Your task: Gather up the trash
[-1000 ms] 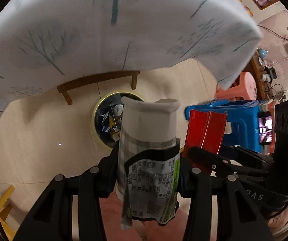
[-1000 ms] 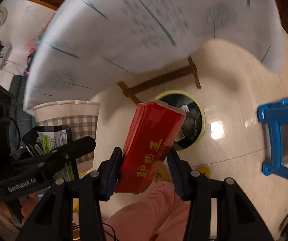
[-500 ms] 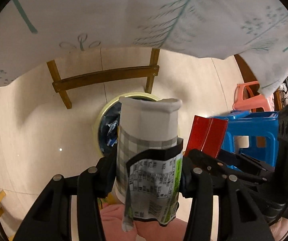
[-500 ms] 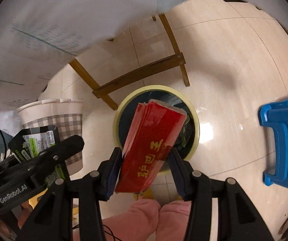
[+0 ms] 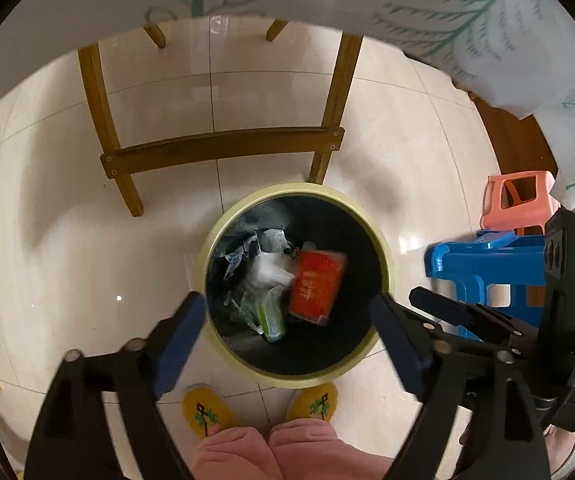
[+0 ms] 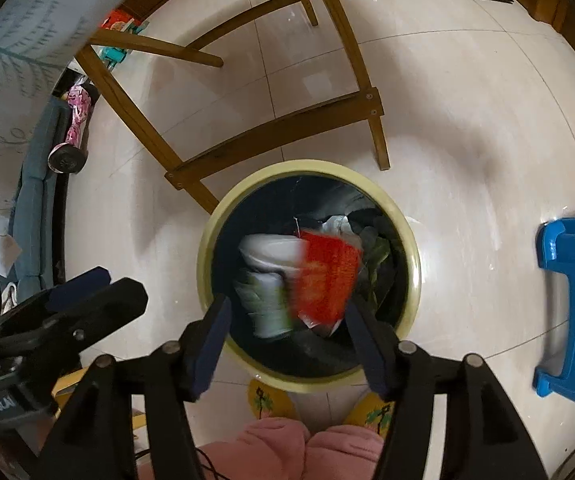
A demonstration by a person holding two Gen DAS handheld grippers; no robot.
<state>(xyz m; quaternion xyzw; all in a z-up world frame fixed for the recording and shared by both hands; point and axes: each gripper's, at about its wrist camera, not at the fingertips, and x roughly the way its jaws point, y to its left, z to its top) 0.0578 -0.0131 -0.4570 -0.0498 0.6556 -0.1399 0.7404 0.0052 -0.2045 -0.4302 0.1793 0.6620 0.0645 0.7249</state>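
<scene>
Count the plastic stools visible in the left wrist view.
2. A blue stool stands on the floor right of the trash bin, partly behind the right gripper. An orange stool sits just behind it. Others may be hidden.

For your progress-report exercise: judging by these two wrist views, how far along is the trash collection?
Done: the red packet and the paper cup are inside the trash bin, among other litter. In hand: nothing; the left gripper and the right gripper are both open above the bin. Left: no further trash shows here.
</scene>
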